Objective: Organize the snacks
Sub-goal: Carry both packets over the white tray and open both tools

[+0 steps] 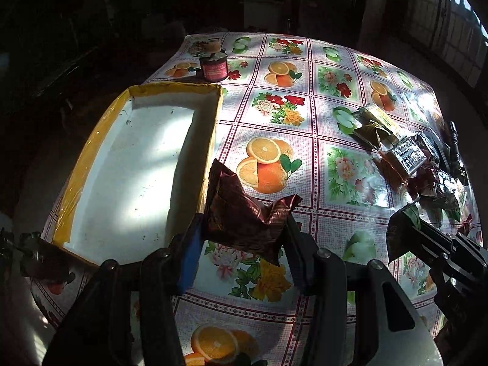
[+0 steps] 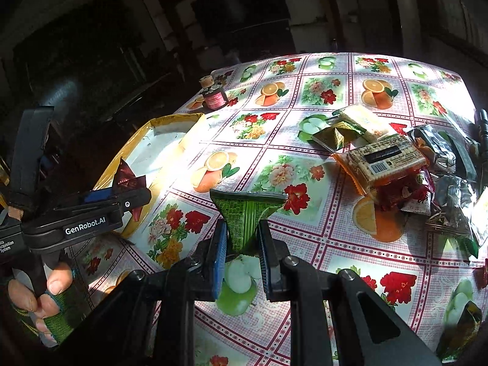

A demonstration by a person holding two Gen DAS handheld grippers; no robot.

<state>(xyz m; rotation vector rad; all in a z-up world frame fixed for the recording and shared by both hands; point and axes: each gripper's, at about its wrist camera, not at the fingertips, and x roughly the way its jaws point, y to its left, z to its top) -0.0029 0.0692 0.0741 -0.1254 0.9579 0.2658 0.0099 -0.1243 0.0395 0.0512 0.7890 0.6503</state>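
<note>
My left gripper (image 1: 244, 228) is shut on a dark red foil snack packet (image 1: 241, 213), held above the table just right of a white box with a yellow rim (image 1: 174, 87). The box looks bare inside. My right gripper (image 2: 242, 238) is shut on a green triangular snack packet (image 2: 247, 213), lifted over the tablecloth. In the right wrist view the left gripper (image 2: 122, 195) with its red packet (image 2: 126, 177) hangs at the box's near edge. A pile of wrapped snacks (image 2: 396, 158) lies at the right of the table, seen also in the left wrist view as snacks (image 1: 405, 152).
A small jar with a pink label (image 1: 213, 67) stands at the table's far left, behind the box. A black flashlight (image 1: 454, 149) lies past the snack pile at the right edge. A hand (image 2: 45, 289) grips the left tool's handle. The fruit-patterned tablecloth (image 1: 274, 164) covers the table.
</note>
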